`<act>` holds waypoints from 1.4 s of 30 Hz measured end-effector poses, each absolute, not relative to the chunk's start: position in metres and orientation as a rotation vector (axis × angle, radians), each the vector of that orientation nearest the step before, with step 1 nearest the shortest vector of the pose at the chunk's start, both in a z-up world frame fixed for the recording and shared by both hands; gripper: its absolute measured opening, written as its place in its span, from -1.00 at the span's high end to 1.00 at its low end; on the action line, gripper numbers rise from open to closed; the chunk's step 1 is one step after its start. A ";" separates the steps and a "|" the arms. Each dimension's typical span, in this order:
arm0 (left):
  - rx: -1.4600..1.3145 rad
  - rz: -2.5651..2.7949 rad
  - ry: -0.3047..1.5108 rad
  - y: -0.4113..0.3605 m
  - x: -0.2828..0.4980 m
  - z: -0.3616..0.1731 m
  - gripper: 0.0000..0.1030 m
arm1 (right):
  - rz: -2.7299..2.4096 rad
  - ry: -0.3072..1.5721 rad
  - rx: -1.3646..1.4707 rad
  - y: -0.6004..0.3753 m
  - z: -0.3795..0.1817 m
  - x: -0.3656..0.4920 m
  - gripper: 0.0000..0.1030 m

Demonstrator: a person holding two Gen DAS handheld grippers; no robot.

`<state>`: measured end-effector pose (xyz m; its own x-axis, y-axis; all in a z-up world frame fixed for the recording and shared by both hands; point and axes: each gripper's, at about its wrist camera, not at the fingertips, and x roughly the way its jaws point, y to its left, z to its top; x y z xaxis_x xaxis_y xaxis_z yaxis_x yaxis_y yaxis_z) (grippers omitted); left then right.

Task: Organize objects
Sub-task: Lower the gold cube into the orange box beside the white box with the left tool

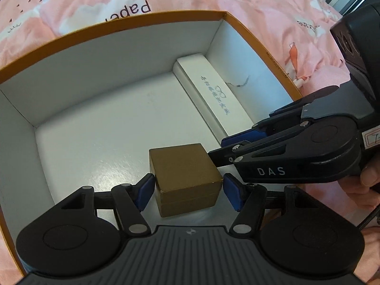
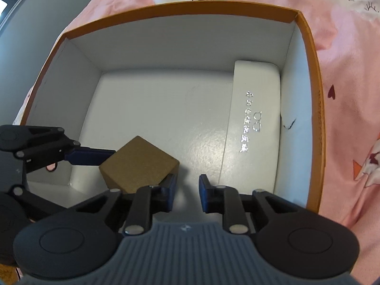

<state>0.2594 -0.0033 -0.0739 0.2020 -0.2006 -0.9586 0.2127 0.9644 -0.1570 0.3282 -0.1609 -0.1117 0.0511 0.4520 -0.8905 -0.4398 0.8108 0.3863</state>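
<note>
Inside the large orange-rimmed cardboard box with white interior (image 1: pixel 133 21), on its floor near the front: small brown cardboard cube box (image 1: pixel 185 178), sitting flat. Left hand-held gripper (image 1: pixel 187 191) straddles it, blue pads (image 1: pixel 144 193) at both side faces; left pad looks to touch, right pad shows a thin gap. Whether it is actually clamped, cannot tell.

Right hand-held gripper (image 2: pixel 187 193) comes in from the right, just beside the brown box. Jaws narrow but parted, nothing between them; one finger (image 2: pixel 169 187) sits against the box's near corner. Not grasping.

Further back, along the right wall of the orange-rimmed box: long white rectangular case with printed characters (image 2: pixel 254 118), lying flat, well apart from the brown box.

Beyond and around the orange-rimmed box: pink bedsheet with white cloud print (image 1: pixel 273 4). Part of a person's hand (image 1: pixel 370 180) shows behind the right gripper.
</note>
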 end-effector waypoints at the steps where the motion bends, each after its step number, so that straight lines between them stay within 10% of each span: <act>1: 0.007 -0.278 1.339 -0.003 0.262 -0.073 -0.41 | 0.676 1.357 0.016 -0.161 -0.111 0.329 0.53; 42: -0.027 -0.298 1.360 0.009 0.278 -0.082 -0.43 | 0.671 1.354 0.079 -0.154 -0.110 0.344 0.56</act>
